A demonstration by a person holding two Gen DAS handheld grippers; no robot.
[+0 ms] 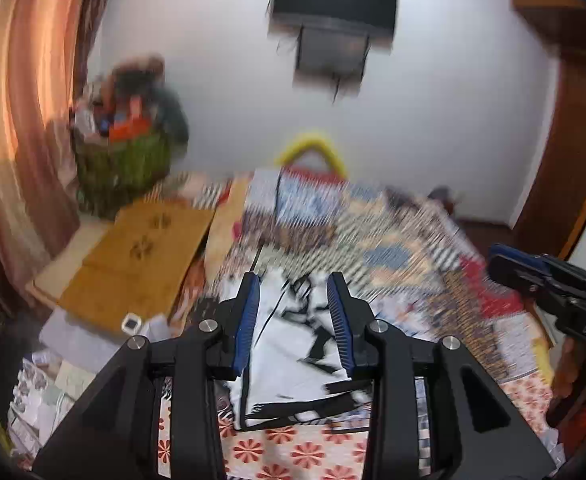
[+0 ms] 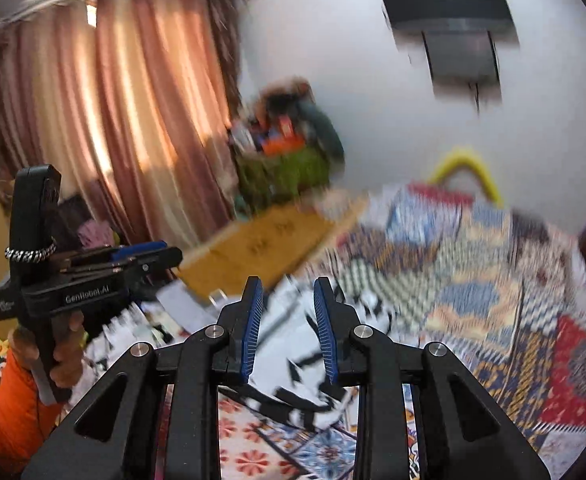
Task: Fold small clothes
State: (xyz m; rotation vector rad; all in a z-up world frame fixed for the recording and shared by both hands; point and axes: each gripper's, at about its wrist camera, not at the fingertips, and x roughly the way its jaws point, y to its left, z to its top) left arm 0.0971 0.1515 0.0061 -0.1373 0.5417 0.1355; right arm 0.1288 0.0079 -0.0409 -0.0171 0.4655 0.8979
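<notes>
A small white garment with black print (image 1: 293, 360) lies on the patchwork bedcover (image 1: 405, 256), partly folded, its near edge towards me. My left gripper (image 1: 295, 280) hangs above it, open, with nothing between the blue pads. My right gripper (image 2: 289, 284) also stands open over the same garment (image 2: 297, 364), holding nothing. In the left wrist view the right gripper (image 1: 501, 258) shows side-on at the right edge. The right wrist view shows the left gripper (image 2: 169, 252) at the left, held by a hand (image 2: 67, 356) with an orange sleeve. Both views are blurred by motion.
A brown board (image 1: 141, 256) lies at the bed's left side. Behind it stands a green basket (image 1: 129, 160) full of things, beside a pink curtain (image 2: 133, 120). A bag with a yellow handle (image 1: 313, 148) sits at the bed's far end under a wall screen (image 1: 333, 0).
</notes>
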